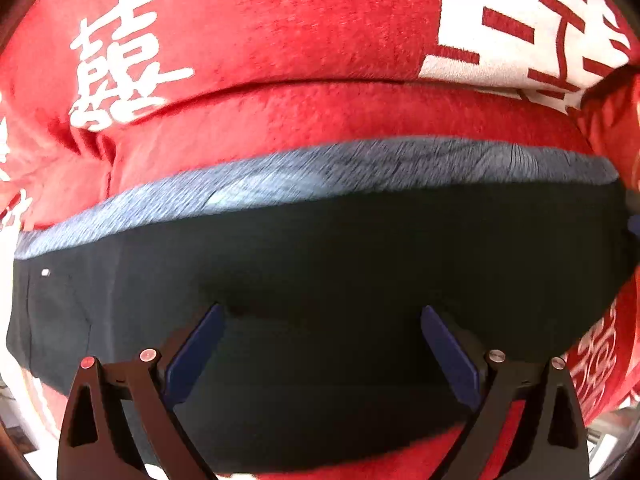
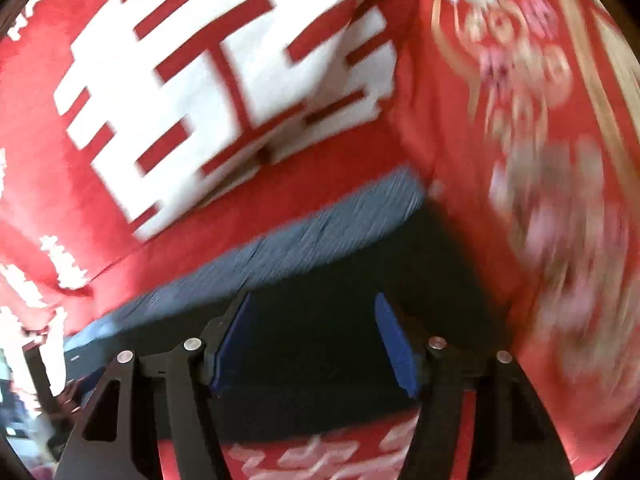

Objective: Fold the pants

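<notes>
Your left tool (image 1: 322, 316) points down over the folded dark navy pants (image 1: 320, 264), its blue-padded fingers (image 1: 196, 352) spread wide with nothing pinched between them; the pants lie as a dark band across the middle of the left wrist view, from nine o'clock to three o'clock, with their grey-blue ribbed waistband (image 1: 320, 172) along the twelve o'clock edge; beneath them spreads a red plush blanket with large white characters (image 1: 280, 20), which fills the view from ten to two o'clock and shows again at five o'clock; your right tool (image 2: 314, 334) hangs over the same pants (image 2: 320, 280), its blue pads (image 2: 394, 344) standing apart and gripping nothing, the dark cloth seen in the gap behind them; in that view, which is blurred, the waistband (image 2: 280, 248) runs slantwise from eight o'clock to two o'clock, and a red fabric with a pale floral pattern (image 2: 540, 160) lies at three o'clock, just beside the pants.
</notes>
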`<state>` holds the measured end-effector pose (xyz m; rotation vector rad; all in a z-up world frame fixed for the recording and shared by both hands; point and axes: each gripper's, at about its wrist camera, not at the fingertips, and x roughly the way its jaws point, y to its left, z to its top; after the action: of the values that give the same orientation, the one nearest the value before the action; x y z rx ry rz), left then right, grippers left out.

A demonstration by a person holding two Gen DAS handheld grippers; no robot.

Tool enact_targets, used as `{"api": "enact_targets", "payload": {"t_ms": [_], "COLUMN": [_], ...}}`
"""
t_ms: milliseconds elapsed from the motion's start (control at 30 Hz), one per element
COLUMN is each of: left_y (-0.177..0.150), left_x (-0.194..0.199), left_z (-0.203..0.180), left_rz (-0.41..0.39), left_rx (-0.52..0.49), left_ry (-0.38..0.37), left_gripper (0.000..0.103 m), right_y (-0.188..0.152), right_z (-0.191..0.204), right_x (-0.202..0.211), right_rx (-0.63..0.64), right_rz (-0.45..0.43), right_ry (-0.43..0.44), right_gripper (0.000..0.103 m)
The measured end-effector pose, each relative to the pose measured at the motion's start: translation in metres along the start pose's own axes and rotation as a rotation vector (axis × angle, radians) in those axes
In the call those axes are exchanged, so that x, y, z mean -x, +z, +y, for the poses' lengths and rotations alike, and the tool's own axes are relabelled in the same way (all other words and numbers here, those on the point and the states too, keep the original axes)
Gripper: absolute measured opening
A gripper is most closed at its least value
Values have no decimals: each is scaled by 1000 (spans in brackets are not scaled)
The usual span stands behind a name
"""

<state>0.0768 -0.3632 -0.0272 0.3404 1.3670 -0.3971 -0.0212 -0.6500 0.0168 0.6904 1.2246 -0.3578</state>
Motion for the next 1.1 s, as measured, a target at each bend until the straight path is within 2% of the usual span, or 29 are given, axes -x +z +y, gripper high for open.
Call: {"api": "enact_targets", "payload": {"t_ms": [133,300,433,600,667,733,867,900,967,1000,1033,1100], "left_y": [-17,-35,-36,-19,-11,-5,-8,-11,-23,-27,-29,-30], "left_x": [7,14,22,21,13,5,-19,-26,-25,-24,-24,-24], "left_z": [32,89,142,210,238,264,308,316,330,332,332,338], "left_rz": [6,2,-22,-79,-105,-106,-87,-79,-119,-124,-126,-117], "left_rx": [-1,17,12,17,37,85,134,135,141,121,100,82], "left_ry": [6,21,52,108,156,169,224,218,157,154,149,123], "left_gripper": [99,99,99,99,99,99,99,99,103,103,103,103], "right_y": [-50,-97,-131,-141,-138,-130,-118,-115,-116,-119,-123,-137], "right_z": [19,70,124,204,237,260,304,306,312,314,318,328], "right_x": [-7,-8,-20,-46,-61,-74,-105,-110,-135,-137,-132,-127], "right_rx": [-36,-59,-49,44,103,143,238,254,285,297,322,406], "right_rz": [103,140,181,191,187,184,137,130,172,158,131,173], "right_ry": [77,160,239,278,274,269,210,189,116,100,97,102], "right_gripper": [67,67,68,68,65,59,59,59,59,60,62,62]}}
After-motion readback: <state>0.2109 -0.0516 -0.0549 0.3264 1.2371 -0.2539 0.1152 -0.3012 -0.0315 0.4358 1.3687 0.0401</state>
